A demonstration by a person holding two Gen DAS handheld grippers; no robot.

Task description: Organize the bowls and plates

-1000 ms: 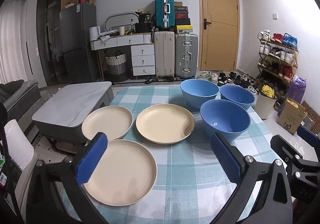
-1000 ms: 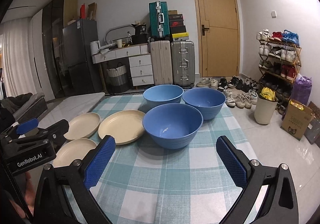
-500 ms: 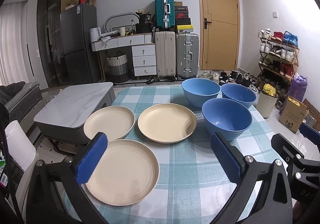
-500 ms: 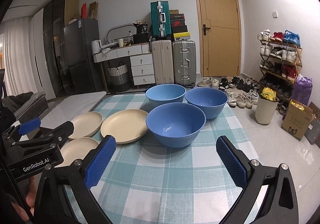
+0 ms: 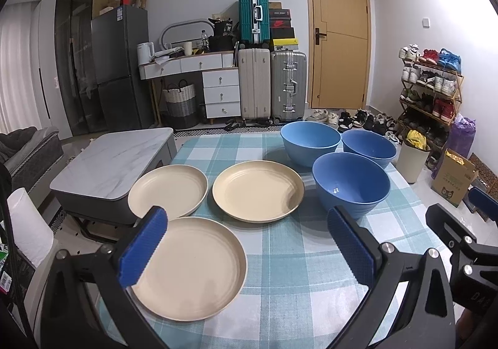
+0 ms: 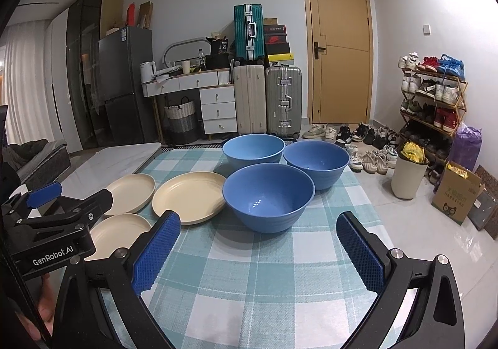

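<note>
Since both tongs (image 5: 247, 248) (image 6: 258, 251) hang spread and empty, I'd pinch the stiff, likely light near plate (image 5: 190, 268) by its rim.

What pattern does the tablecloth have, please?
The tablecloth is a teal and white check, clearest in the right wrist view.

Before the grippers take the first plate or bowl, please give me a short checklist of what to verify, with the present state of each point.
1. Left gripper jaws open, holding nothing: ok.
2. Right gripper jaws open, holding nothing: ok.
3. Three cream plates lie flat and apart, none stacked; nearest plate is just ahead of the left gripper: ok.
4. Three blue bowls upright and visibly empty; nearest bowl faces the right gripper: ok.
5. Plates well inside the edge of the checked tablecloth: cannot tell.
</note>
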